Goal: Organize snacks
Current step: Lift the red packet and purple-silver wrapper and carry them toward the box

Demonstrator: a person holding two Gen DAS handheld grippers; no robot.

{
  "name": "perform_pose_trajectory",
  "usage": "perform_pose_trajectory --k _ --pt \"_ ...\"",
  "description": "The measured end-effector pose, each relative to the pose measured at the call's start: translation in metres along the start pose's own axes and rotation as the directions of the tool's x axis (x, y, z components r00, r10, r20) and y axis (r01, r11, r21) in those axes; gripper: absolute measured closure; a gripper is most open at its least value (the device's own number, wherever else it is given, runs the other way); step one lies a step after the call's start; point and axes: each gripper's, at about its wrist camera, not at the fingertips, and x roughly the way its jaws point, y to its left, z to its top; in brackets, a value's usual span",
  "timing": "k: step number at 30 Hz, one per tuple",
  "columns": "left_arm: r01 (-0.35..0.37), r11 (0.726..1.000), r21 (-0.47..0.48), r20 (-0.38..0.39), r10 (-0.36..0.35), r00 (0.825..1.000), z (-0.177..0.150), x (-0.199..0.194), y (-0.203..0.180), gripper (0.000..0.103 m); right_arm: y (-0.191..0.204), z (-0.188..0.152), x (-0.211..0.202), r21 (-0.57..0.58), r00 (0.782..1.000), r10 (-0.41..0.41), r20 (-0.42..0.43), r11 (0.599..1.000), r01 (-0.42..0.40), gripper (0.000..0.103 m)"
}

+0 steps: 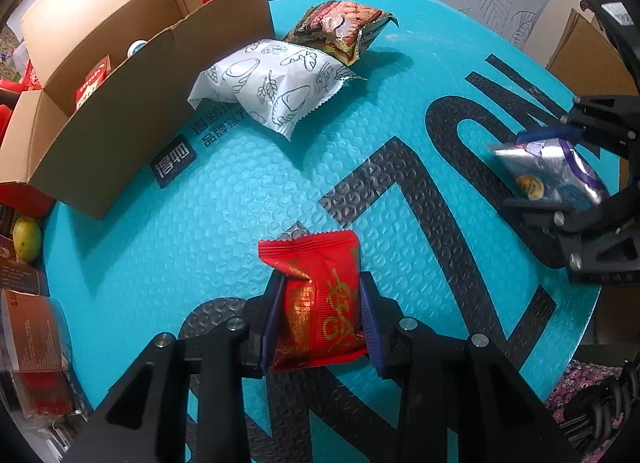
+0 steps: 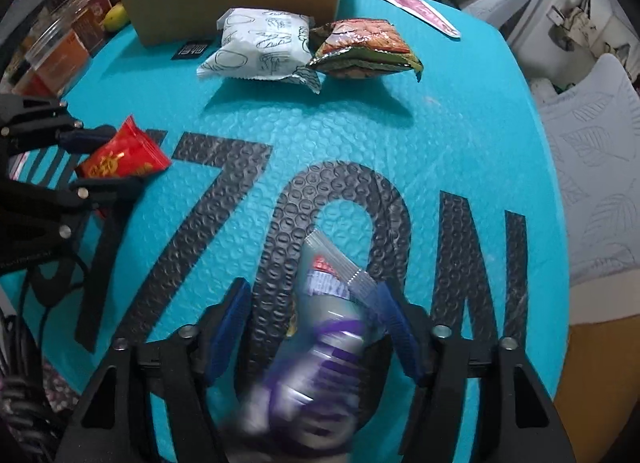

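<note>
My left tool (image 1: pixel 322 315) is clamped on the red snack packet (image 1: pixel 316 299) just over the teal desk (image 1: pixel 248 191). My right tool (image 2: pixel 316 327) has the silver-purple packet (image 2: pixel 320 343) between its jaws, left pad clear, so no real grip.

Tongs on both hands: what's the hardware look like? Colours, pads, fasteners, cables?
Both are alike. The left tongs and right tongs have black angular plastic linkage arms with triangular cut-outs, silver round pivot bolts, and ribbed dark-blue pads on the fingertips. A black twisted cable runs beside them. No sleeves or hands show.
</note>
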Motion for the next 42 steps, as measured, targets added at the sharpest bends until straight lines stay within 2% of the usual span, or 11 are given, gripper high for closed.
perform_pose_trajectory --k 1,7,11,16,23,34,42 --pt "0.001 1.000 0.001 0.001 -0.001 1.000 -0.001 0.000 0.000 0.068 0.000 -0.001 -0.001 -0.005 1.000 0.004 0.007 1.000 -0.004 0.063" --pt "0.030 0.999 -0.029 0.004 -0.030 1.000 -0.006 -0.003 0.002 0.068 0.004 -0.002 -0.009 -0.038 0.998 0.052 0.048 0.998 -0.050 0.072" --pt "0.046 0.998 -0.051 0.014 -0.046 0.999 -0.013 -0.007 0.004 0.068 0.015 -0.003 -0.011 -0.077 0.994 0.081 0.068 0.994 -0.076 0.073" --pt "0.029 0.997 -0.065 0.036 -0.027 0.999 -0.024 -0.019 0.007 0.068 0.025 -0.003 -0.011 -0.107 0.991 0.107 0.078 0.989 -0.099 0.073" --pt "0.040 0.996 -0.078 0.026 -0.038 0.999 -0.035 -0.028 0.014 0.068 0.032 0.006 -0.013 -0.142 0.986 0.153 0.072 0.980 -0.142 0.073" --pt "0.061 0.992 -0.113 0.027 -0.059 0.998 -0.027 -0.040 0.038 0.068 0.039 0.034 -0.017 -0.181 0.978 0.195 0.068 0.967 -0.180 0.073" --pt "0.075 0.987 -0.139 0.055 -0.068 0.996 -0.020 -0.060 0.057 0.068 0.046 0.062 -0.037 -0.210 0.971 0.211 0.116 0.960 -0.184 0.073"
